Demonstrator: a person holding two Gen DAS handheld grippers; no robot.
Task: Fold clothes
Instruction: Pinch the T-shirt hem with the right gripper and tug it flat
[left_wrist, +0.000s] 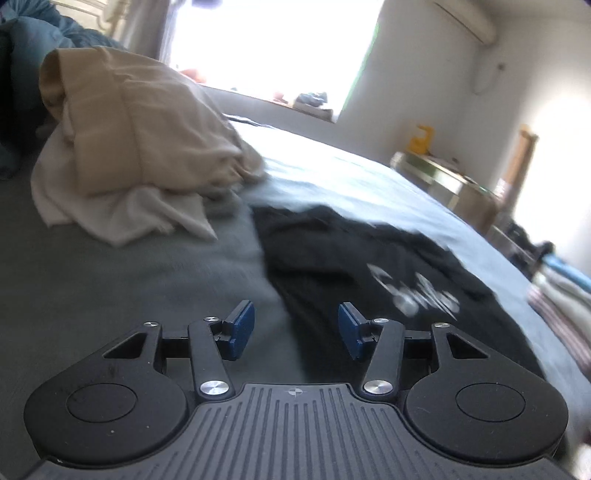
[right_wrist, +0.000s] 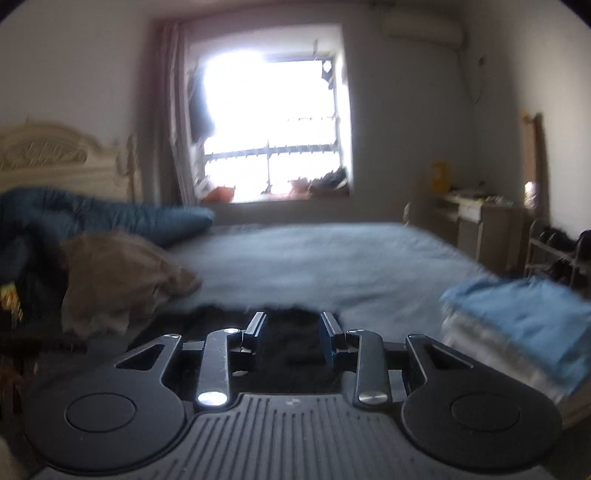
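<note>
A blue-grey bed (left_wrist: 110, 295) fills both views. On it lies a black T-shirt (left_wrist: 351, 251) — the garment in hand — spread flat, near a heap of beige clothes (left_wrist: 129, 129); a folded stack (right_wrist: 517, 325) sits at the bed's right edge. The left gripper (left_wrist: 295, 328) hovers over the shirt's near edge, jaws parted and empty. The right gripper (right_wrist: 291, 336) stands narrowly parted, with nothing seen gripped between the pads. Risk: jaws closing on a single layer, or snagging the sheet, would drag the shirt askew. White print (left_wrist: 417, 291) on the shirt — blurred, unreadable.
</note>
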